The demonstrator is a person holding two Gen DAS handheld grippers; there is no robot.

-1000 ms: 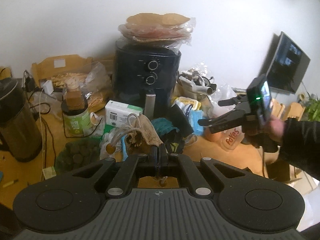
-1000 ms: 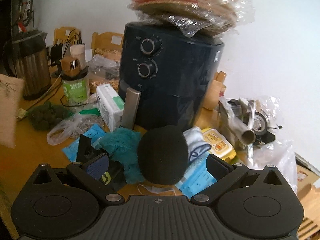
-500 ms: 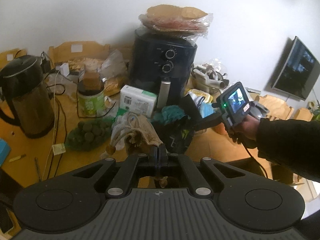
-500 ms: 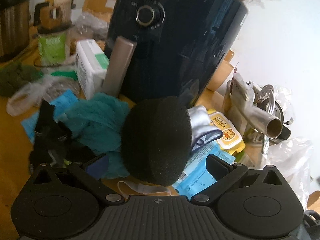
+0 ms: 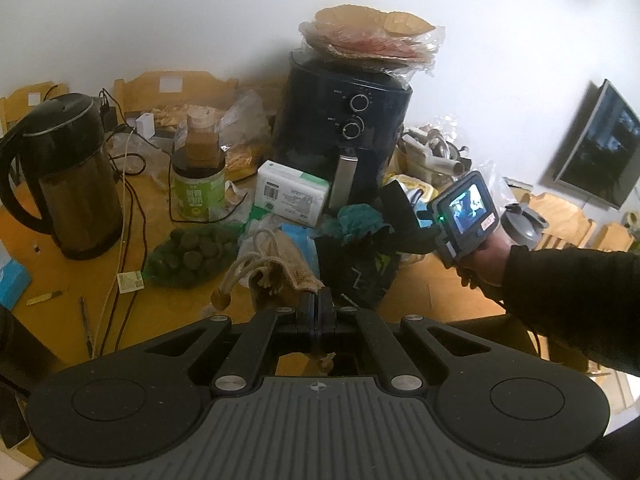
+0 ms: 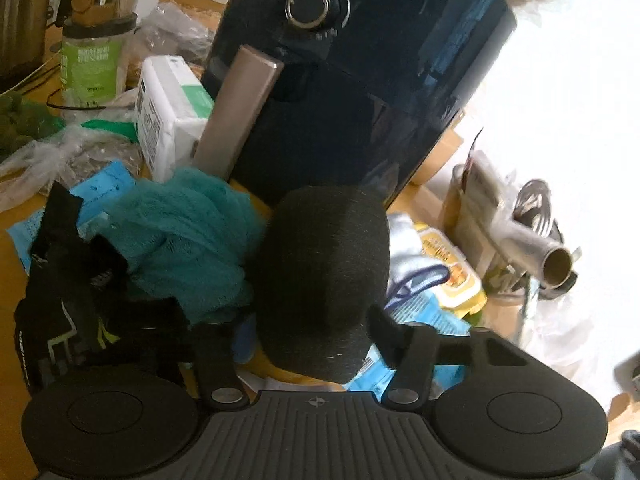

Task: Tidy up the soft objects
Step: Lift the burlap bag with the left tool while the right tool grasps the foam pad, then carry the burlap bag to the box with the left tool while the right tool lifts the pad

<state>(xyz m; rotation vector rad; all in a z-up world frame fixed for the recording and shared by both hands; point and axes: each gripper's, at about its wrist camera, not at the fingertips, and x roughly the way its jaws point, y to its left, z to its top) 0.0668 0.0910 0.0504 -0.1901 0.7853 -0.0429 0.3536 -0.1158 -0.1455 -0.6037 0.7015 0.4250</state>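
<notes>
Lowered toward the clutter, the right gripper (image 6: 312, 332) was closing around the black foam ball (image 6: 324, 276) before the fryer (image 6: 360, 80), best squeezed gently, while the left gripper (image 5: 318, 308) pinched a burlap pouch (image 5: 280, 276).

- The left gripper (image 5: 319, 300) points steeply downward, its jaws pressed together on the burlap pouch (image 5: 276, 276).
- The right gripper (image 6: 310, 320) also tilts downward, its jaws closing around the black foam ball (image 6: 324, 276).
- The right hand (image 5: 484, 258), at three o'clock in the left wrist view, grips its handle; a dark sleeve (image 5: 576, 300) covers the forearm.
</notes>
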